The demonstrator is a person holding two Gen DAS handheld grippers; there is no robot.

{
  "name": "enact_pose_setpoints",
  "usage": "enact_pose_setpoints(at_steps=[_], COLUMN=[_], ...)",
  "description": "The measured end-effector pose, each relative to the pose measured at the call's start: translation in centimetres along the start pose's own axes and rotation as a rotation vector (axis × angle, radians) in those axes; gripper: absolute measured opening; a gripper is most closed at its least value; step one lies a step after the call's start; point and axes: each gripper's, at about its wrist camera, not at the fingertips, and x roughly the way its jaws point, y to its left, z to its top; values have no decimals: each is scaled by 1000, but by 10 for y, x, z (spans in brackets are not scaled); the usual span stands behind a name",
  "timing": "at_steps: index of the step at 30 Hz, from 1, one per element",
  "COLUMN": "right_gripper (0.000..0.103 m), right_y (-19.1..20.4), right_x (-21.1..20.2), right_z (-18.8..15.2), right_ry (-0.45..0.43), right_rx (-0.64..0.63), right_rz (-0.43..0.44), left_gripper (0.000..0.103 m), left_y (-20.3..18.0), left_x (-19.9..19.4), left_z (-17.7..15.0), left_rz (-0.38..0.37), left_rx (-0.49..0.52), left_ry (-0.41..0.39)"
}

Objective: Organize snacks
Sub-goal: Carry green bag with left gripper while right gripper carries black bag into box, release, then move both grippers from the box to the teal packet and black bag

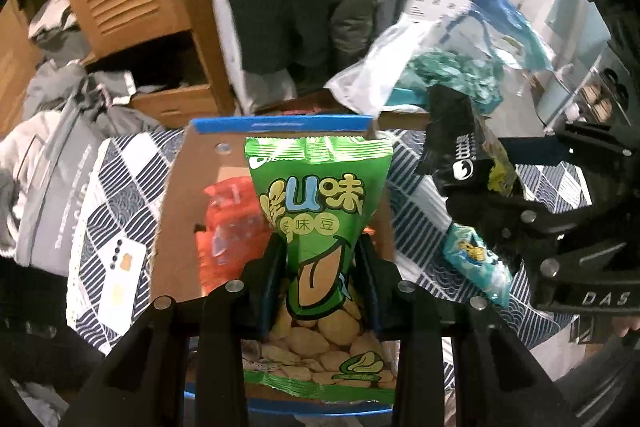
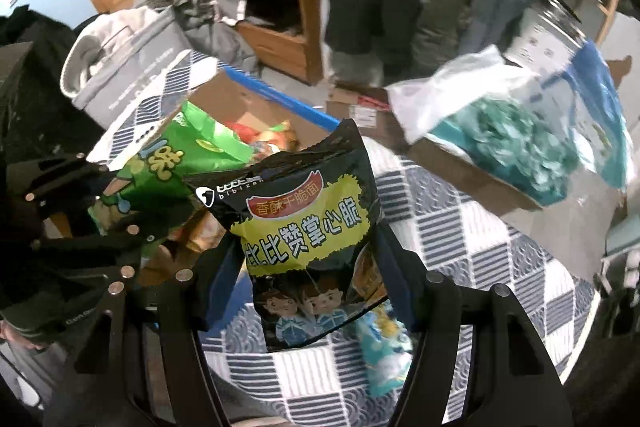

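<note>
My left gripper [image 1: 320, 259] is shut on a green bean snack packet [image 1: 320, 211], held upright over an open cardboard box [image 1: 180, 179] with a blue-edged flap. An orange-red packet [image 1: 228, 223] lies inside that box. My right gripper [image 2: 304, 267] is shut on a black and yellow noodle snack packet [image 2: 304, 219], hanging above the checked bedspread [image 2: 460, 239] just right of the box [image 2: 240, 99]. In the right wrist view the green packet [image 2: 176, 163] and left gripper [image 2: 120, 227] show at left. The black packet [image 1: 460, 155] appears at right in the left wrist view.
A small light-blue snack packet [image 1: 476, 263] lies on the bedspread; it also shows under the black packet [image 2: 384, 351]. A second box with a clear bag of teal sweets [image 2: 512, 139] stands at right. Grey clothing [image 1: 52, 155] and a white card [image 1: 120, 279] lie left of the box.
</note>
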Motion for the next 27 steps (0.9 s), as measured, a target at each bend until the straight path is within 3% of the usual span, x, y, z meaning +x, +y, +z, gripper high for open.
enact_pose_setpoints(at_steps=[7,18,22,24,27], right_gripper=[65,65,66,72,72], right_y=[31,49,54,53,49], right_x=[28,58,62,61,60], right_z=[19,36,39,40,40], right_ry=[38,83,79,72,63], right_rx=[-25,-23,-25,-21,-14], right_rz=[40,82,91,86,76], left_gripper=[36,36,47,53,55], left_y=[36,83,87,88,88], left_x=[7,26,23,20,17], left_z=[-5,-19,-18,-16,-15], left_rz=[27,77,93,101,104], left_rx=[-67,-168,-178,-178,-178], left_ry=[17,75,60,49,42])
